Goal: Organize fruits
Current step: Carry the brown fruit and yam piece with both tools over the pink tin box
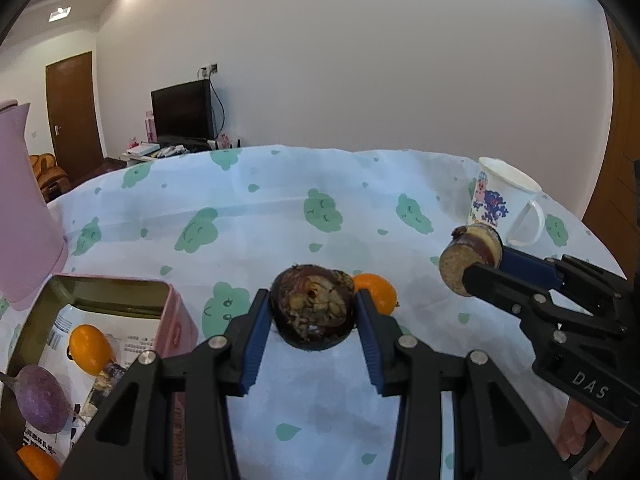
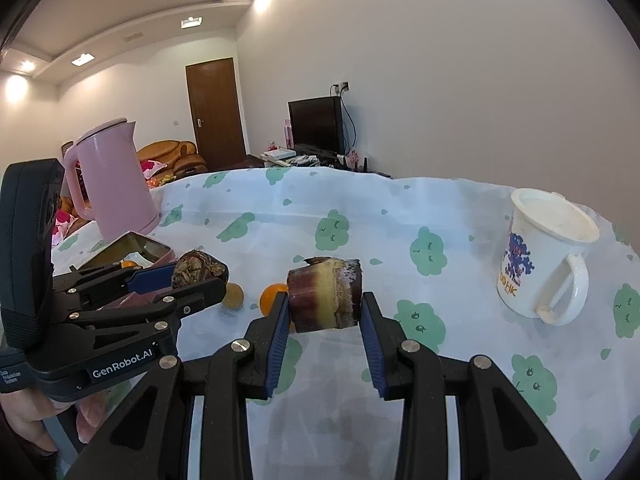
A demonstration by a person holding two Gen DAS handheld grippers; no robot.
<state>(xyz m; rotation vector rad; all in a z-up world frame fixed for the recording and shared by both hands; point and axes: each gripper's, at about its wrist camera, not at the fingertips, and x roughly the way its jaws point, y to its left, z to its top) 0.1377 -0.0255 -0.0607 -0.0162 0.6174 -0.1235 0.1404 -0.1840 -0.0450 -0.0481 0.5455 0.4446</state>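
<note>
Partly done: the pink tin (image 1: 176,320) at the desk's left edge holds some fruit, while the left gripper (image 1: 312,312) jaws clasp a dark round fruit (image 1: 312,304), the right gripper (image 2: 325,312) jaws clasp a sugarcane chunk (image 2: 324,296), and an orange kumquat (image 1: 378,290) lies loose mid-desk.

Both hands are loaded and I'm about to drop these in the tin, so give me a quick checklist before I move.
1. Left gripper fingers clamp the dark round fruit: ok.
2. Right gripper fingers clamp the purple cut chunk: ok.
3. Pink tin open on top: ok.
4. Free room in the tin beside the kumquat and purple fruit: ok.
5. Loose kumquat left on the cloth: not ok.
6. Mug clear of the path: ok.
</note>
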